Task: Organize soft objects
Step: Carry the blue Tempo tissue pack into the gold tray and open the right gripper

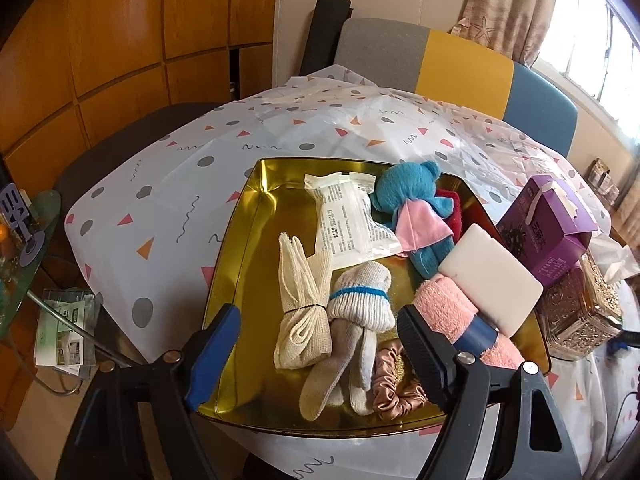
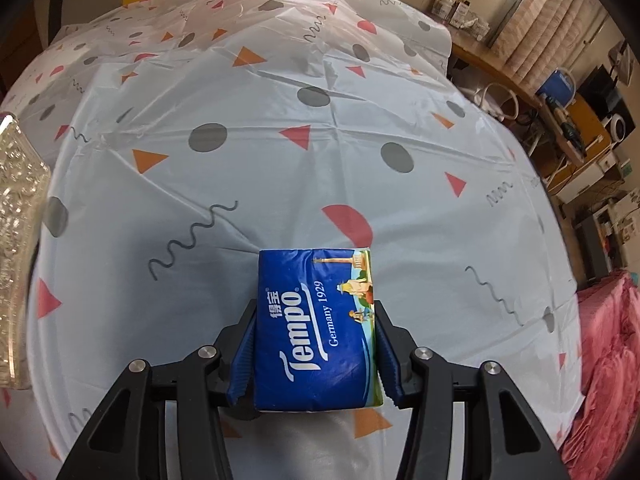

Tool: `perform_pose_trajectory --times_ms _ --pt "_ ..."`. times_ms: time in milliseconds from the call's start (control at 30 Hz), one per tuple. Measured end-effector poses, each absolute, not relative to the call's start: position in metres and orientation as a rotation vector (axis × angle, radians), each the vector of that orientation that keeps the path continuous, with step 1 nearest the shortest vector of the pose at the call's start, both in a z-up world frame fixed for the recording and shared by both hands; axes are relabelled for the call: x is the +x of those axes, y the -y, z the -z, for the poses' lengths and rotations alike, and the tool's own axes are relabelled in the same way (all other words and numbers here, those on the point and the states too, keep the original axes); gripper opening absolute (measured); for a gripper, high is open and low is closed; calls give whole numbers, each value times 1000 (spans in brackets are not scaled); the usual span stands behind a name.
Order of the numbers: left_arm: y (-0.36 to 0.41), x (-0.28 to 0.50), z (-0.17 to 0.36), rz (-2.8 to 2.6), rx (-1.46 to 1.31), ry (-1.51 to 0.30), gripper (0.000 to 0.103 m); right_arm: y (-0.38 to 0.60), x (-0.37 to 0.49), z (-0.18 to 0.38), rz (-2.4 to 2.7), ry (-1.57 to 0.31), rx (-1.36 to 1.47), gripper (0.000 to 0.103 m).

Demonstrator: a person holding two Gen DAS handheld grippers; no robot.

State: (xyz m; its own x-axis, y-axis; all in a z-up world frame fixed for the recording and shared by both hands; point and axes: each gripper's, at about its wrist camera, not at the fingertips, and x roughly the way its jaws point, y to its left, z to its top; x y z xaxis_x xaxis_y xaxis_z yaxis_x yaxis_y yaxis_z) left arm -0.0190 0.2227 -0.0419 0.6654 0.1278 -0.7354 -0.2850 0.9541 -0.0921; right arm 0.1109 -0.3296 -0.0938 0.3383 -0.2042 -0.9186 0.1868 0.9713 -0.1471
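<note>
Your right gripper (image 2: 314, 354) clamps the tissue pack (image 2: 316, 332) above the tablecloth (image 2: 280, 168). Your left gripper (image 1: 316, 344) hangs spread over the tray (image 1: 256, 208), socks (image 1: 356, 320) at twelve o'clock.

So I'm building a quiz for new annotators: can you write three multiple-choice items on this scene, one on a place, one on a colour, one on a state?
1. Where does the blue teddy bear lie?
A. in the gold tray
B. on the chair
C. on the bare tablecloth

2. What colour is the tissue pack?
A. green
B. blue
C. pink

3. How does the left gripper stand?
A. shut on a sock
B. shut on the scrunchie
C. open, holding nothing

Answers:
1 A, the bear rests among the other soft things inside the tray's rim.
2 B, its wrapper is blue with white lettering.
3 C, its jaws stand wide apart over the tray, while the right gripper is the one clamped on the pack.
</note>
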Motion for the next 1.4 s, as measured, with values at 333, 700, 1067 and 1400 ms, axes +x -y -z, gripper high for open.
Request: perform_pose_trajectory --times_ms 333,700,1067,1400 --pt "-229 -21 45 -243 -230 -814 81 314 103 46 206 -1070 99 52" --pt "-235 -23 41 -252 -241 -795 81 245 89 -75 -7 -771 77 52" --pt "-265 -33 29 -324 -271 -758 81 30 69 -80 -617 -855 -157 52" --pt "-288 -46 34 -383 -297 -757 81 -116 106 -1 -697 -996 -170 52"
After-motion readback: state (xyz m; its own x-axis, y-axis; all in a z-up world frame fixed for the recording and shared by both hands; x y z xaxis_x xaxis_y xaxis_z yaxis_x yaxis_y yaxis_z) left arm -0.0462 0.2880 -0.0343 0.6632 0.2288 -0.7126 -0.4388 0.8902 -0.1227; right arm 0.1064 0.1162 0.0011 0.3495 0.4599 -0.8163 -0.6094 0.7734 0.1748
